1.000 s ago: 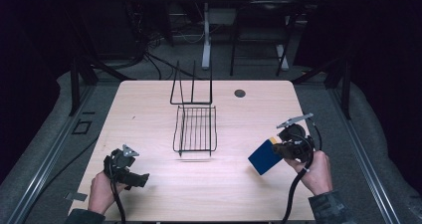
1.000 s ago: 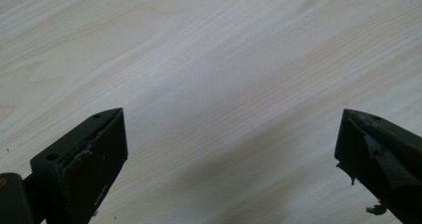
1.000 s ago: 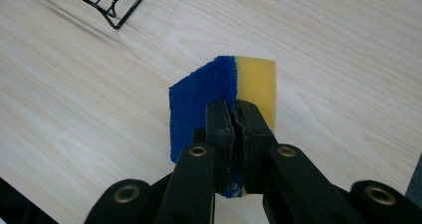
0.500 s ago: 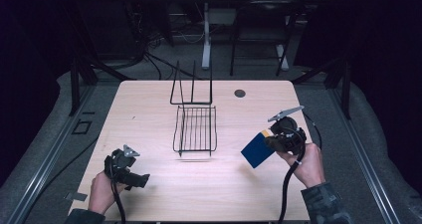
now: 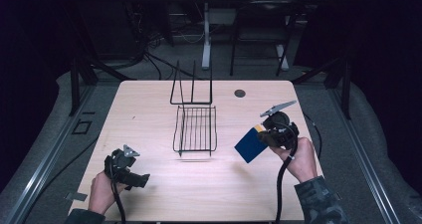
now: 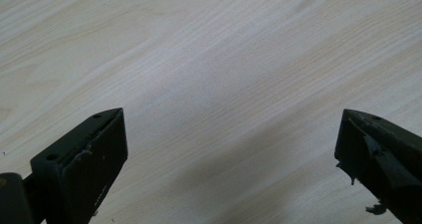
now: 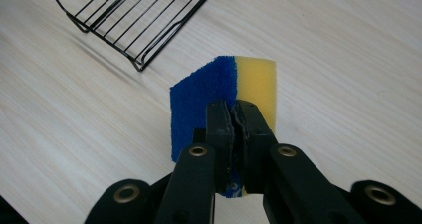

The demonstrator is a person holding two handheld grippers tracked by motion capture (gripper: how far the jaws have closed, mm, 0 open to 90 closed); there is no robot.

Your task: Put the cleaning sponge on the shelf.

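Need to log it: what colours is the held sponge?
Blue scouring face, yellow foam; the sponge shows best in the right gripper view.

A blue-and-yellow sponge [image 7: 219,102], pinched on edge, hangs above the wooden table, right of the wire rack [image 5: 195,128].

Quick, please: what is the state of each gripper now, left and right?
Left gripper: open, holding nothing, over the table.
Right gripper: closed on the blue and yellow sponge.
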